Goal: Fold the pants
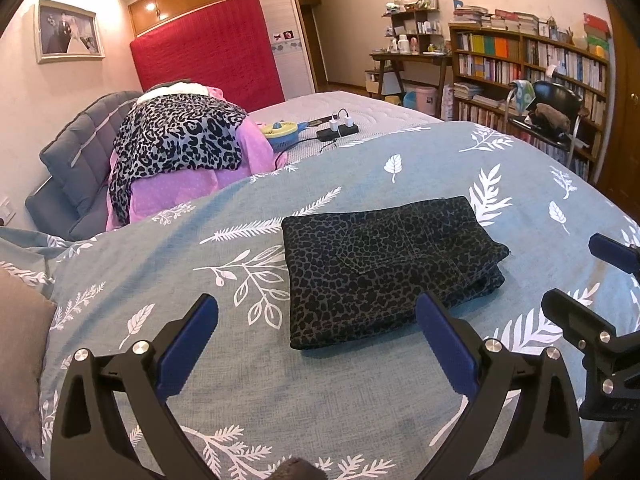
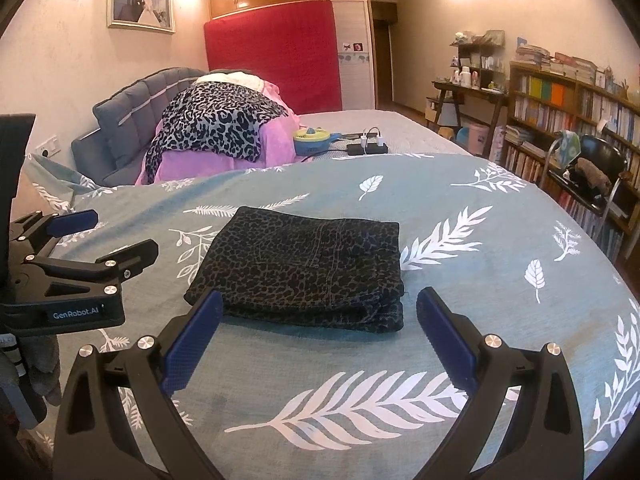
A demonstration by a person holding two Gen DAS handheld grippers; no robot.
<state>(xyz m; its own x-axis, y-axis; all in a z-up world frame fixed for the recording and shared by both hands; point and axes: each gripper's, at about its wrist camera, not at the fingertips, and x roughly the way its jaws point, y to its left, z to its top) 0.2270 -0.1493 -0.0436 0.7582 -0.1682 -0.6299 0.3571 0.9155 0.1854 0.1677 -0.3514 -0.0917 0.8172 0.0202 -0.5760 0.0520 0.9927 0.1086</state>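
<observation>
Pants: the pants (image 1: 390, 270) lie as a compact, layered rectangle on the quilt (image 1: 240, 400), a back pocket facing up; in the right wrist view the pants (image 2: 304, 268) sit at about 12 o'clock from the fingers.
Left gripper: the left gripper (image 1: 318, 342) hovers over the quilt with its blue pads spread wide and nothing between them; the pants' near edge sits at about 1 o'clock, with the right-hand pad overlapping that edge in the view, though contact cannot be told.
Right gripper: the right gripper (image 2: 320, 336) is likewise spread wide and holds nothing; the stack's near edge lies between the pad tips in the view, seemingly just beyond them.
Progress: judging by the tidy bundle, the folding looks finished or nearly so.
Risk, snagging: a pad tip dragged across the near edge could peel up the top layer and undo the fold.
Risk, uneven layers: the right-hand end of the stack shows loose stepped layers; a push from that side could splay them.
Risk, soft ground: the quilt gives and can wrinkle, so pressing down may tilt or shift the stack.
Risk, crowding: both tools hang near each other, so a careless swing could knock them together.
Background: a pile of clothes (image 1: 180, 148) at 10 o'clock and a power strip (image 1: 338, 130) at 12 o'clock stay well apart from the work.
</observation>
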